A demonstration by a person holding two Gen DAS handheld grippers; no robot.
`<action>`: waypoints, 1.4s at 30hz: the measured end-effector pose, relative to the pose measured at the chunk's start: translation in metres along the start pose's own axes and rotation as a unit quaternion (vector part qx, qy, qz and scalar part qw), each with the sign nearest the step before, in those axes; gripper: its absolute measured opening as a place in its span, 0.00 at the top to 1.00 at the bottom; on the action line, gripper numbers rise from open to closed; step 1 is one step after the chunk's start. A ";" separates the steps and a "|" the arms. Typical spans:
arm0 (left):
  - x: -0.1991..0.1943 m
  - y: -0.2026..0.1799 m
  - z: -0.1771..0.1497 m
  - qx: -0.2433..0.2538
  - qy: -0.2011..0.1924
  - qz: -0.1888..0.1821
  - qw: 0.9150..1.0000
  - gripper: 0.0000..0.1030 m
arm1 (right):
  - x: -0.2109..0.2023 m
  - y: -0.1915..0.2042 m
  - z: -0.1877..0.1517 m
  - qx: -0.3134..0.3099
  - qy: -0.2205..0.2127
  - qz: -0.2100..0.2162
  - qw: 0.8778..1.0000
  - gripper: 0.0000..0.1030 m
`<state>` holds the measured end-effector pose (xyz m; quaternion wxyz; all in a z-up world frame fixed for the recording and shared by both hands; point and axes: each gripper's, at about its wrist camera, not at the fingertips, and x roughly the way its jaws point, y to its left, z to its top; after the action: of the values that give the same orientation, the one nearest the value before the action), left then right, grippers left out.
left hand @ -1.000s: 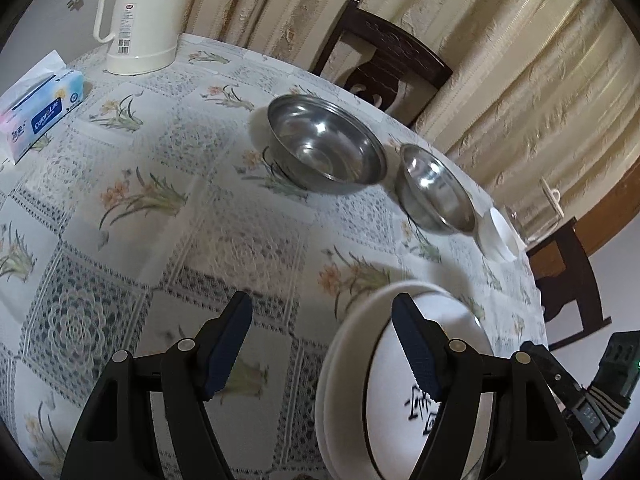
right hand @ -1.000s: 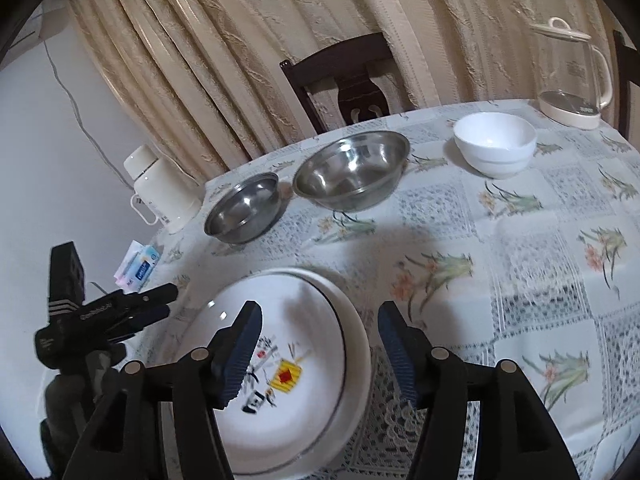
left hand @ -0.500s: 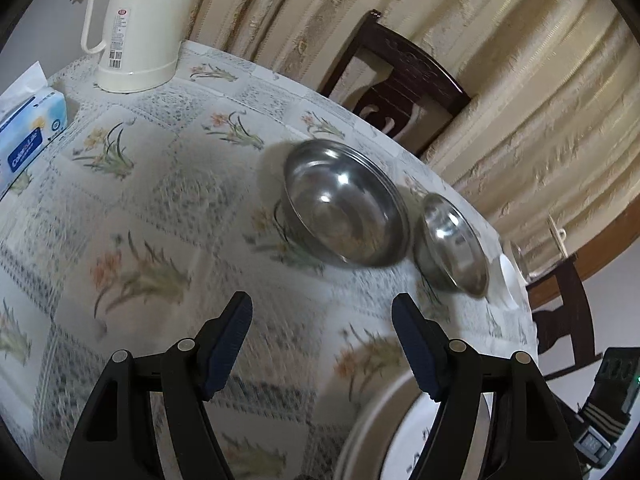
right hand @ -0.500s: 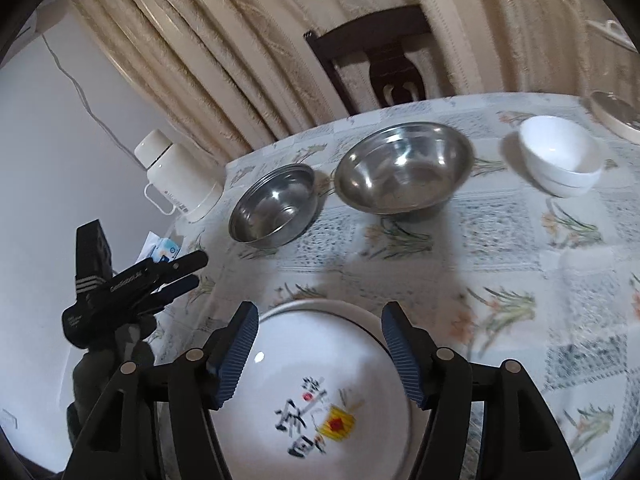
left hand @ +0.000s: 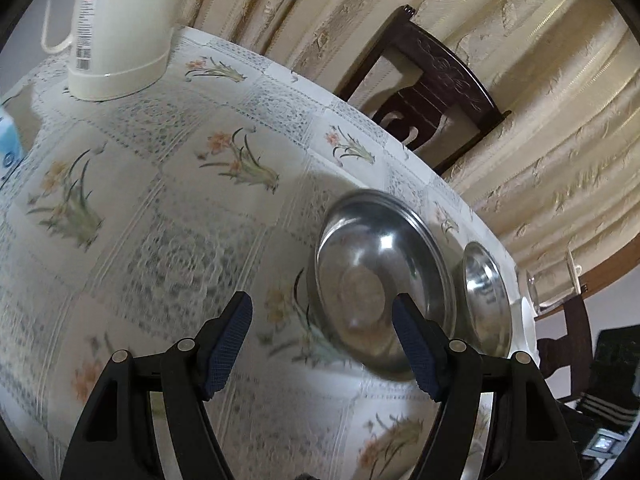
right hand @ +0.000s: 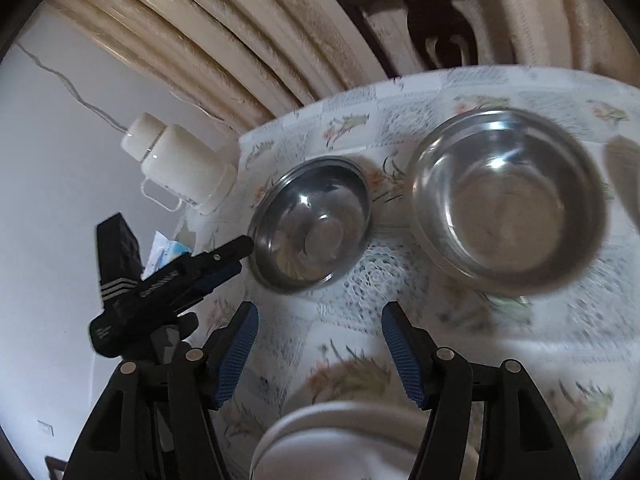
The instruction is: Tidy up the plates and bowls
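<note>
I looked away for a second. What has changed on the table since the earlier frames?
Both grippers moved past the white plate toward the steel bowls; the left gripper and right gripper are open and empty. Nothing was grasped or released. The large bowl, small bowl and thermos stayed put.

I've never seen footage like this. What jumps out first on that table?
Two shiny steel bowls sit side by side mid-table on the flowered cloth: a large steel bowl and a small steel bowl beside it. Nearer the camera, blue-padded fingers of the right tool stand apart and empty above the rim of a white plate. A cream jug stands at the table's far edge.
</note>
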<state>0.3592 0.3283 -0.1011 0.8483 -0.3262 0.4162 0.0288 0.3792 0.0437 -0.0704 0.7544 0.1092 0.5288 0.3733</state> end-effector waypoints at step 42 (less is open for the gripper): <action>0.051 -0.008 -0.001 0.056 -0.017 0.021 0.998 0.57 | 0.076 0.003 0.032 -0.027 0.048 -0.065 0.996 0.61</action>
<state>0.3945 0.3096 -0.1345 0.8716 -0.2685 0.4091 0.0289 0.4187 0.1050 -0.1095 0.7532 0.0357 0.5602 0.3429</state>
